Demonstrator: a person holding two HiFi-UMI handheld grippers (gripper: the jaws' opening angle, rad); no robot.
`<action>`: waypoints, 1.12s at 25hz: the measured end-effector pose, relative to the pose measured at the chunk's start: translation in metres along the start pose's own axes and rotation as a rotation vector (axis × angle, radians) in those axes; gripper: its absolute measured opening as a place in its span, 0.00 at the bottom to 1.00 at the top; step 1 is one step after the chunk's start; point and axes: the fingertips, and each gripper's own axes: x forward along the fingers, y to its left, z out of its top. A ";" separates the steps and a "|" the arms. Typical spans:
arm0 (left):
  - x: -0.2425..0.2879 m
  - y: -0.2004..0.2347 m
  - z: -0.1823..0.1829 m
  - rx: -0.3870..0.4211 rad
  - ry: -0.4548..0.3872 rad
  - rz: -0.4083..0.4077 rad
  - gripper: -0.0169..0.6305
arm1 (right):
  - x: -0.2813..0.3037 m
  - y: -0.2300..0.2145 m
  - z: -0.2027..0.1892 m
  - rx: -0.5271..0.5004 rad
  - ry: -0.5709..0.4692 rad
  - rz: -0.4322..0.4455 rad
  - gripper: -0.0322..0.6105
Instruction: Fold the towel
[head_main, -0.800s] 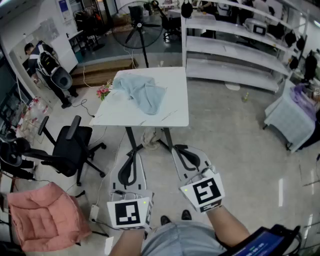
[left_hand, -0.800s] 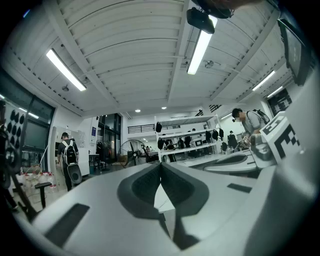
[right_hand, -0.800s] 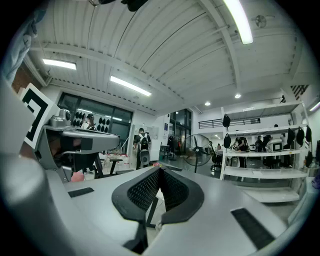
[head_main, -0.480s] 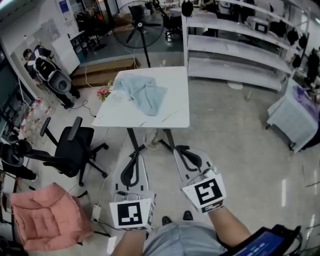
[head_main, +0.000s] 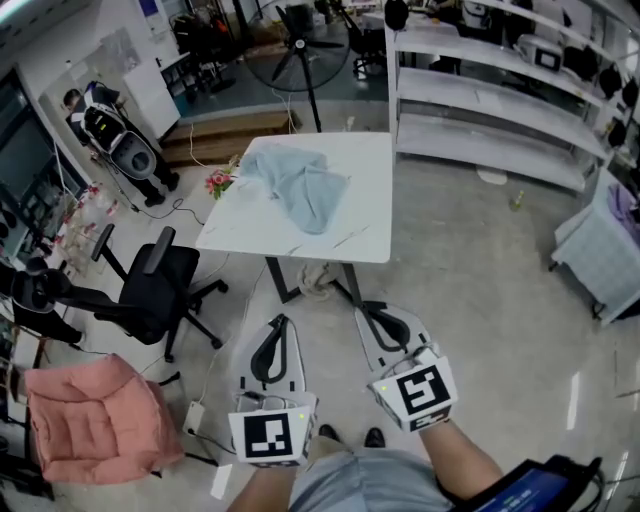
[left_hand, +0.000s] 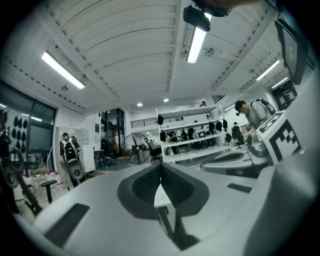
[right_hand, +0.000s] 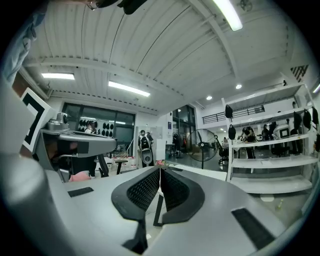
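Observation:
A crumpled light blue towel (head_main: 298, 184) lies on the far left part of a white table (head_main: 344, 226), well ahead of me. Both grippers hover over the floor, short of the table's near edge. My left gripper (head_main: 280, 322) is shut, its jaws meeting with nothing between them; the left gripper view shows the same left gripper (left_hand: 160, 164). A little to its right my right gripper (head_main: 366, 311) is shut and empty too, and in the right gripper view the pads of the right gripper (right_hand: 160, 170) press together. Neither touches the towel.
A small bunch of pink flowers (head_main: 219, 183) sits at the table's left edge. A black office chair (head_main: 150, 290) and a pink cushion (head_main: 88, 420) stand at the left. White shelving (head_main: 500, 110) runs along the right, a floor fan (head_main: 302, 40) stands beyond the table, and a person (head_main: 110, 130) is at far left.
The view has shifted: the table and towel now sit lower and further right in the head view, slightly closer. Both grippers stay shut and keep their places relative to me.

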 end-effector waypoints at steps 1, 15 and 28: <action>0.001 0.002 -0.004 0.000 0.011 0.006 0.04 | 0.004 0.001 -0.004 0.002 0.008 0.011 0.08; 0.084 0.080 -0.052 -0.056 0.055 0.022 0.04 | 0.115 -0.019 -0.041 0.006 0.106 0.005 0.07; 0.205 0.177 -0.068 -0.088 0.067 -0.062 0.04 | 0.266 -0.049 -0.048 -0.002 0.185 -0.051 0.07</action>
